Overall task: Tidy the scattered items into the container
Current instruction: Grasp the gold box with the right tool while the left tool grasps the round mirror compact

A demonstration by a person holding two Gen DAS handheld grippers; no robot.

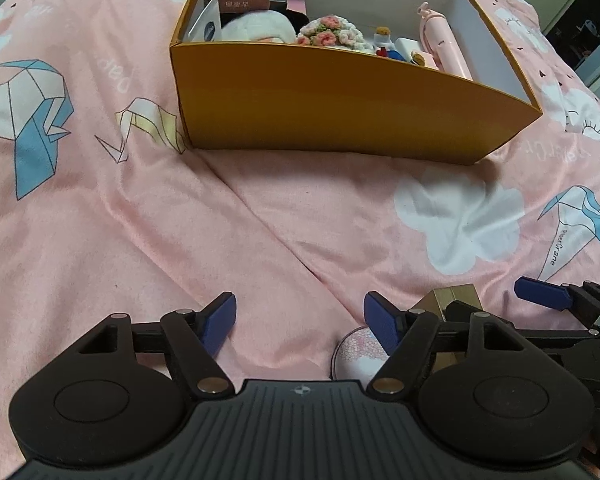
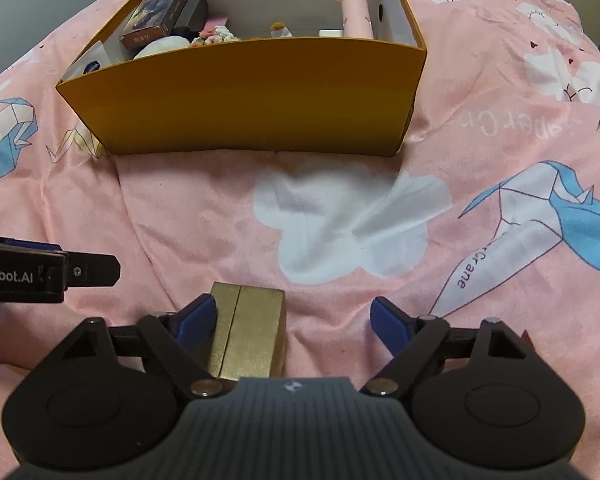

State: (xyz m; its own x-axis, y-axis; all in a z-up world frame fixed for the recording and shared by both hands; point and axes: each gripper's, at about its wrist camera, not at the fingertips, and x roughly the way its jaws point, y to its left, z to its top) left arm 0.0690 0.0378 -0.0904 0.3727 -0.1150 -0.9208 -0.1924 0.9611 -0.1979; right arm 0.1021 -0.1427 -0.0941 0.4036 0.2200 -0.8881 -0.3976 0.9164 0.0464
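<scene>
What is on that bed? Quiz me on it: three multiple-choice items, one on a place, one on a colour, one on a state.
1. Where is the gold box?
A. Inside the container
B. On the bedding, between the fingers of the right gripper
C. On the floor

2. What colour is the container's outer wall?
A. Orange-yellow
B. Green
C. Black

3. How is the left gripper?
A. Shut on a pen
B. Open and empty
C. Shut on nothing

Answers:
1 B: the box lies on the pink cloth against one blue finger.
2 A: the near wall is plain orange-yellow.
3 B: its fingers stand wide apart over bare cloth.
</scene>
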